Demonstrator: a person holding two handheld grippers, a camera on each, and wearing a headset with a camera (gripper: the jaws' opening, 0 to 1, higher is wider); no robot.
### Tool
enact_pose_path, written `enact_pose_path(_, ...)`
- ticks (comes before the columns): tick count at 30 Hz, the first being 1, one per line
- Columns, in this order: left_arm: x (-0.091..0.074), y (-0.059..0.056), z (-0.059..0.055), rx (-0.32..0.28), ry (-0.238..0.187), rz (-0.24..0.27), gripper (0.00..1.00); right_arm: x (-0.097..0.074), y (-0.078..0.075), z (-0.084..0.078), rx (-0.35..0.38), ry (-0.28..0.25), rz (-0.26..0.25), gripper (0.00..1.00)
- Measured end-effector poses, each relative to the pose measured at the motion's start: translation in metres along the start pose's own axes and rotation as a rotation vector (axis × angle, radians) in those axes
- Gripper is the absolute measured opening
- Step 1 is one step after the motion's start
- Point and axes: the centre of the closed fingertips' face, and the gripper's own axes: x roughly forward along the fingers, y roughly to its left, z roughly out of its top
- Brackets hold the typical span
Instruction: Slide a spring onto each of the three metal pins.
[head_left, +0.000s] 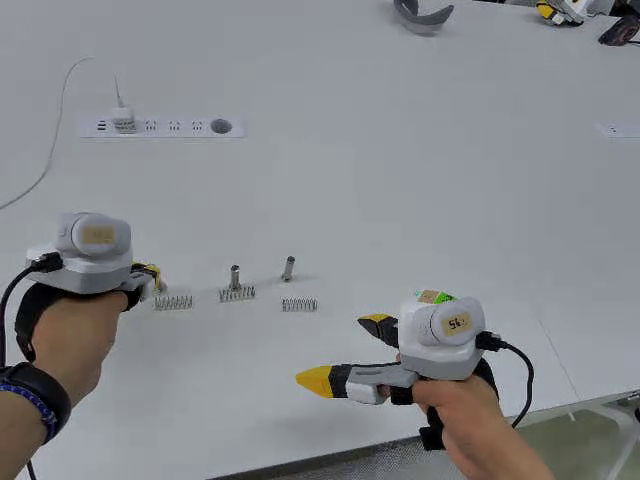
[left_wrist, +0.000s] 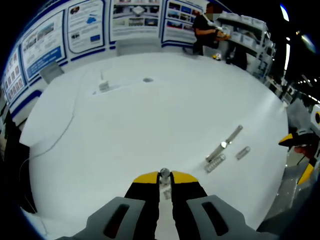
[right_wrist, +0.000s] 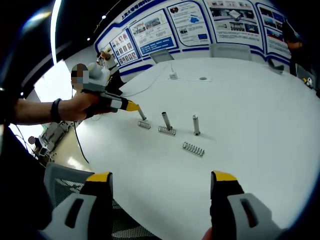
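Note:
My left gripper (left_wrist: 165, 176) is shut on a short metal pin (left_wrist: 164, 183), held low over the white table (head_left: 400, 200); from the right gripper view this pin (right_wrist: 142, 115) stands with its foot at a spring (right_wrist: 144, 124). That spring (head_left: 173, 302) lies just right of the left gripper (head_left: 150, 277). A second pin (head_left: 235, 277) stands upright with a spring (head_left: 237, 293) lying at its foot. The third pin (head_left: 288, 267) stands bare, and another spring (head_left: 299, 305) lies in front of it. My right gripper (head_left: 345, 350) hovers open and holds nothing, near the front edge (right_wrist: 160, 177).
A white power strip (head_left: 160, 126) with a plugged-in charger and cable sits at the back left. A grey curved object (head_left: 423, 14) lies at the far edge. The table's front edge runs just below my right hand. A person (left_wrist: 206, 31) stands beyond the table.

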Motion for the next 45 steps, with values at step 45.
enact_pose_path(45, 0.010, -0.016, -0.008, 0.080, 0.027, -0.022, 0.08, 0.002, 0.001, 0.001, 0.003, 0.002, 0.006, 0.81)
